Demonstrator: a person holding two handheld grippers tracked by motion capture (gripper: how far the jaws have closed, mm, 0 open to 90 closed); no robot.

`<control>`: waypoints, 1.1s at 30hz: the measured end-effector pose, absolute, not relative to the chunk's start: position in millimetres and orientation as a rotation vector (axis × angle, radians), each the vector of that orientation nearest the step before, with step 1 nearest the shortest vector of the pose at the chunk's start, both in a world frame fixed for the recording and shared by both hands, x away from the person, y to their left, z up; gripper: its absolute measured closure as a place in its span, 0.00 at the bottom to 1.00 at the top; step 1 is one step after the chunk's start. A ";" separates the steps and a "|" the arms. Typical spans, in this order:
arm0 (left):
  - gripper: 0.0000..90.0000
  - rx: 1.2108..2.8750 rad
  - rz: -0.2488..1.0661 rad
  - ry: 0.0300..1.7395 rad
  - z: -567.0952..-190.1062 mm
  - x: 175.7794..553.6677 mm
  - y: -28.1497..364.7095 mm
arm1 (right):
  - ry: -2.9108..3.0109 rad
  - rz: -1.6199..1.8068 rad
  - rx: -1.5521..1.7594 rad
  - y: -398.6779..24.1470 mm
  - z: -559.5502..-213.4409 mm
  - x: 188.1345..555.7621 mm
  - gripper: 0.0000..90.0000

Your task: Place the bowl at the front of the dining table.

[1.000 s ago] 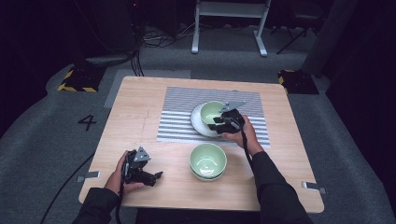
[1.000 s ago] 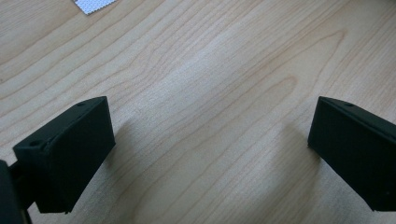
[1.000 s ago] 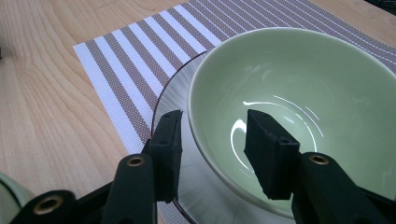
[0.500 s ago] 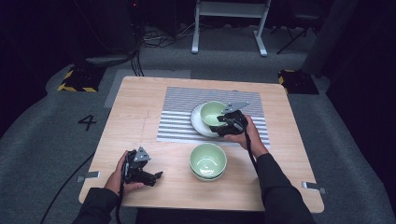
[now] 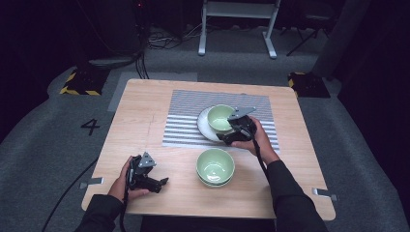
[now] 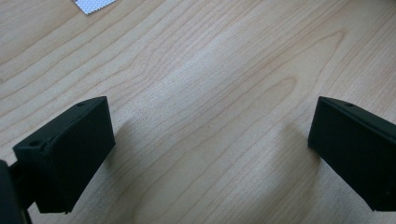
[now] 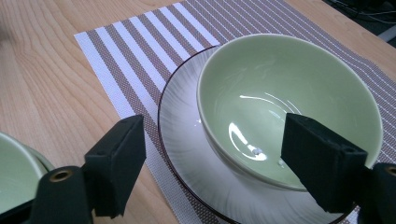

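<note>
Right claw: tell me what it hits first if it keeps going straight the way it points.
Most likely the green bowl on the white plate: the right claw, open, straddles the bowl's near wall, one jaw already inside. Depth is unclear.

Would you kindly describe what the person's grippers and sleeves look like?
Both grippers, left gripper and right gripper, are black with two blocky black jaws and a grey three-cornered plate on top. A dark cable trails from each. The person wears dark long sleeves.
</note>
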State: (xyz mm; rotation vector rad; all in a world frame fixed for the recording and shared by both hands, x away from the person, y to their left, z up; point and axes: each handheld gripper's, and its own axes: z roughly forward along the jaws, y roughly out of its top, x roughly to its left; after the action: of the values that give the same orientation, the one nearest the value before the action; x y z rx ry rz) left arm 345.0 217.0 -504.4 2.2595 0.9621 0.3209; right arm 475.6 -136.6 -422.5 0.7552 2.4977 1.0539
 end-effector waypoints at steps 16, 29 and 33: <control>0.00 2.258 0.321 0.964 -504.4 344.9 216.9 | 2.493 1.027 0.729 -144.2 -411.9 462.8 0.23; 0.00 2.259 0.321 0.964 -504.4 344.9 216.9 | 2.494 0.985 0.700 -149.7 -410.5 449.7 0.24; 0.00 2.259 0.322 0.964 -504.4 345.0 216.9 | 2.490 0.987 0.696 -152.9 -410.4 445.3 0.24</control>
State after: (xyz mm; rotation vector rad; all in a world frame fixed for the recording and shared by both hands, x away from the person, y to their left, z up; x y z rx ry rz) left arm 345.0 216.9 -504.4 2.2588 0.9636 0.3216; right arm 445.3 -152.9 -410.4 0.6960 2.4903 0.9869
